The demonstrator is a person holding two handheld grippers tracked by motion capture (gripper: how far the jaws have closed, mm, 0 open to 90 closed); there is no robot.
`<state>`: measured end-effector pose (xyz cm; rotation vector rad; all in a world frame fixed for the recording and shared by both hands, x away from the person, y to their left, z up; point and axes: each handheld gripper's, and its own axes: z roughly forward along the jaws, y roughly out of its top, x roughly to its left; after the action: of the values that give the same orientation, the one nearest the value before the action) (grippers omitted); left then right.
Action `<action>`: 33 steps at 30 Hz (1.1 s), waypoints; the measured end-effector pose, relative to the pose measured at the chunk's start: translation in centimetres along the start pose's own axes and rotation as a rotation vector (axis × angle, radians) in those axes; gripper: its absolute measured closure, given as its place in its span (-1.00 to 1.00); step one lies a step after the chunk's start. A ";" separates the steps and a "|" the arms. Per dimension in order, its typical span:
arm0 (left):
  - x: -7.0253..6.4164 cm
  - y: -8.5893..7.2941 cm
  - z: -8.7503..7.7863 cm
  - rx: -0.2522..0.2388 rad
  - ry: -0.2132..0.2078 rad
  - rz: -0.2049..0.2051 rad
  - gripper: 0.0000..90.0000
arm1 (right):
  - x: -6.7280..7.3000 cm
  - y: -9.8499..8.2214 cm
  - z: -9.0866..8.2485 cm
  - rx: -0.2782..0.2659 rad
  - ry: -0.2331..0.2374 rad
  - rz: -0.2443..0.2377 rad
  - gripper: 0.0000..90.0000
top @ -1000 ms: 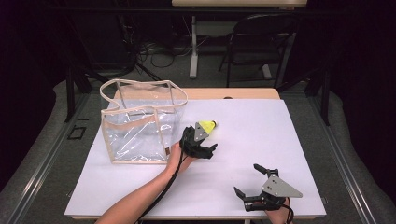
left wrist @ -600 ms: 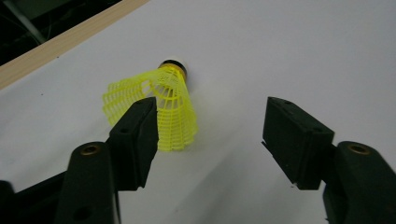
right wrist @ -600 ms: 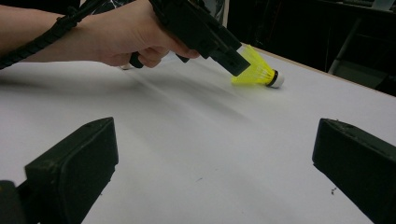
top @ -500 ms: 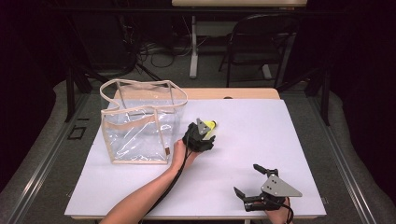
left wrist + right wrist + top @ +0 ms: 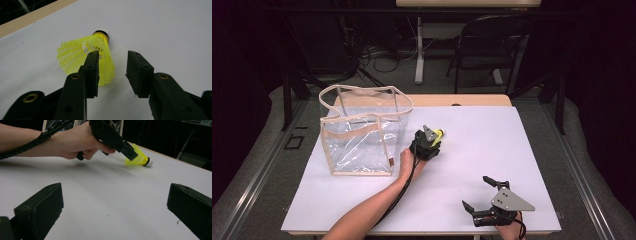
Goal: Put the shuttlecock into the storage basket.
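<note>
Shuttlecock (image 5: pixel 86 53), yellow with a mesh skirt and a white cork nose ringed in black, lies on its side on the white worktop (image 5: pixel 522 150), just right of the clear bag (image 5: pixel 362 132) and near the middle of the surface. By the look of it, it will be very light and springy: the skirt should flex and could crumple under a hard pinch, so a gentle grip across the skirt close to the cork seems safest. Its long axis runs along the worktop, nose pointing far and right, open skirt toward the person. The left hand-held gripper (image 5: pixel 112 68) straddles the skirt, its jaws having just been closing, with one pad at the mesh and the other not yet touching. The right hand-held gripper (image 5: pixel 478 196) rests spread wide at the near right, holding nothing.
</note>
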<state>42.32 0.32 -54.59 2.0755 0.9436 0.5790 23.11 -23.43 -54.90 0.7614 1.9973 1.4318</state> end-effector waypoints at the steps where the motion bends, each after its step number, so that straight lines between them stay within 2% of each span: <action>1: 0.0 0.0 0.1 0.000 0.000 -0.009 0.43 | 0.0 0.0 0.0 0.000 0.001 0.000 -1.00; 15: 0.2 -0.1 0.6 0.000 0.005 -0.052 0.74 | 0.1 0.0 0.1 0.007 0.002 -0.002 -0.98; 23: 0.2 -0.2 0.7 -0.002 0.001 -0.062 0.95 | 0.1 0.0 0.1 0.007 0.000 -0.003 -0.98; 33: 0.3 -0.3 0.6 -0.015 0.005 -0.063 0.98 | 0.1 0.0 0.0 0.006 -0.002 -0.005 -0.98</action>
<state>42.81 0.37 -55.16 2.0240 1.0008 0.5565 23.06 -23.34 -54.93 0.7589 2.0020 1.4223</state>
